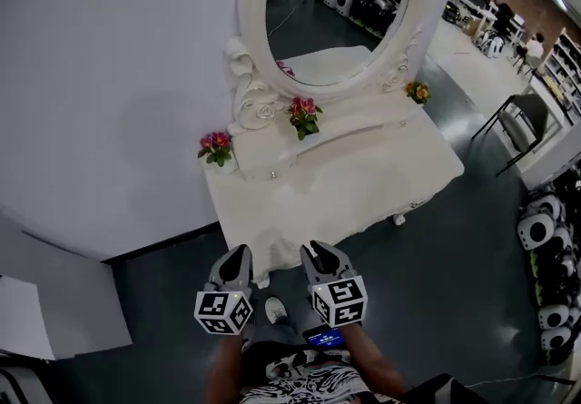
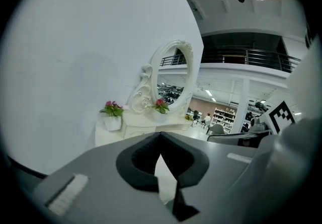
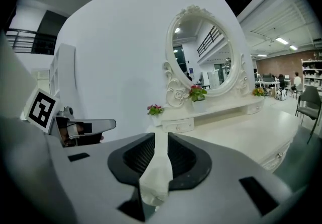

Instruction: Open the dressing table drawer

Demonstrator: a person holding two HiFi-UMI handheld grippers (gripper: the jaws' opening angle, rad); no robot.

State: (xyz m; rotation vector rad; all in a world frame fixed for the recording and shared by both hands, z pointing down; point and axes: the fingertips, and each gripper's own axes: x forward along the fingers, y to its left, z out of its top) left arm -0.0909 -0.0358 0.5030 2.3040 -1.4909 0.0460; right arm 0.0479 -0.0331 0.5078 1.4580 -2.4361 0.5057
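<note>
The white dressing table stands against the white wall under an oval mirror. Its raised back shelf has a small drawer with a knob at the left end, which also shows in the right gripper view as the drawer. Both grippers hang side by side in front of the table's near edge, touching nothing. My left gripper has its tips together and holds nothing. My right gripper shows a narrow gap between its jaws with nothing in it.
Three small flower pots stand on the shelf: the left pot, the middle pot and the right pot. A chair stands to the right on the dark floor. A white board lies at the lower left.
</note>
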